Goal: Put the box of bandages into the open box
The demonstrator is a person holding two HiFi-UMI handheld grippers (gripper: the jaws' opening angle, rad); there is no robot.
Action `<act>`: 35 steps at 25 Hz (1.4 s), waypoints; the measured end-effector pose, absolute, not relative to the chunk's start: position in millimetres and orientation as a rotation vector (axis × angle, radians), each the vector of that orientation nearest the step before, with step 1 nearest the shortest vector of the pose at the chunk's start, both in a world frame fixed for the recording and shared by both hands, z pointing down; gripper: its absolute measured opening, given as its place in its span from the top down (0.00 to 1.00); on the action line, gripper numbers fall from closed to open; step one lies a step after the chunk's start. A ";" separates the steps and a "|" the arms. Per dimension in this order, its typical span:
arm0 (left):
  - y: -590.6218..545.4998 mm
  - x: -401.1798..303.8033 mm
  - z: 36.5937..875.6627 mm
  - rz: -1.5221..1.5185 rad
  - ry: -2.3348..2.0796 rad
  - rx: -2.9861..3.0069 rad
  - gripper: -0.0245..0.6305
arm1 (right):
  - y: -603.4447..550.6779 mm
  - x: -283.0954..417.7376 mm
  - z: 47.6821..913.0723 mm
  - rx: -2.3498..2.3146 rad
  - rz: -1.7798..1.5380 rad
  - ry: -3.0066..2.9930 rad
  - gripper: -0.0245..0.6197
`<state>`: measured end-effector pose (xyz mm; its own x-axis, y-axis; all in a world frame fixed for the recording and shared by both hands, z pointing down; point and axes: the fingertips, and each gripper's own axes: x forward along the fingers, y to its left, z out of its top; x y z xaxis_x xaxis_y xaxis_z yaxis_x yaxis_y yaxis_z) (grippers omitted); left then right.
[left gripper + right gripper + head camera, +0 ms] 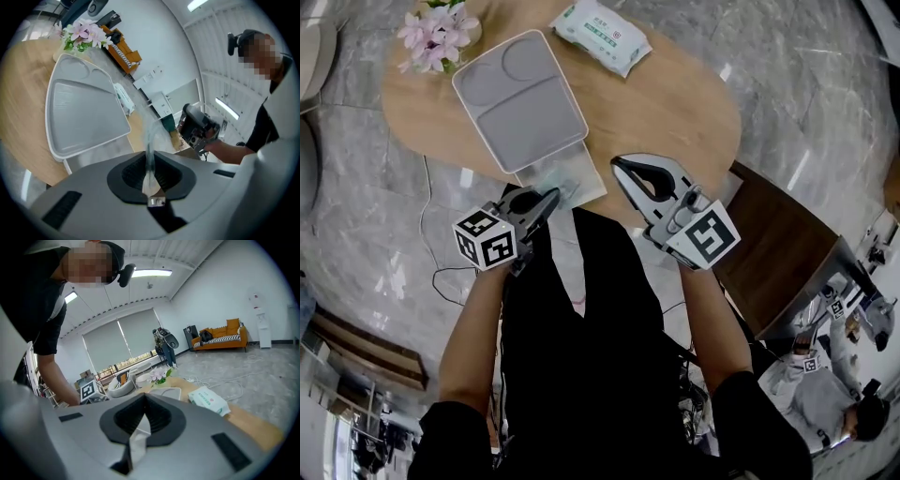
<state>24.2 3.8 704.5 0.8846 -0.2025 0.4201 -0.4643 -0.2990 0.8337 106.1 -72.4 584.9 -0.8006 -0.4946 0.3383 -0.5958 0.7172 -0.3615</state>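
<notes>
Pinching thin clear plastic film (149, 140), the left gripper (551, 199) is clenched; the right gripper (619, 165) is closed, seemingly empty. Release the film, then reach the white-green soft packet (600, 36), probably the bandages, lying beside the grey compartment tray (520, 103).

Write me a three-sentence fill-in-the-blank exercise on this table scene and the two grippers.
The pink ___ stand beside the gray tray on the wooden table.
The left gripper pinches a ___ plastic bag.
The right gripper is ___, with nothing between its jaws.
Missing words: flowers; clear; shut.
</notes>
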 end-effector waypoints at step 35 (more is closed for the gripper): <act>12.2 52.7 811.6 0.915 -0.483 1.691 0.90 | -51.8 129.8 620.7 0.903 0.720 -2.678 0.95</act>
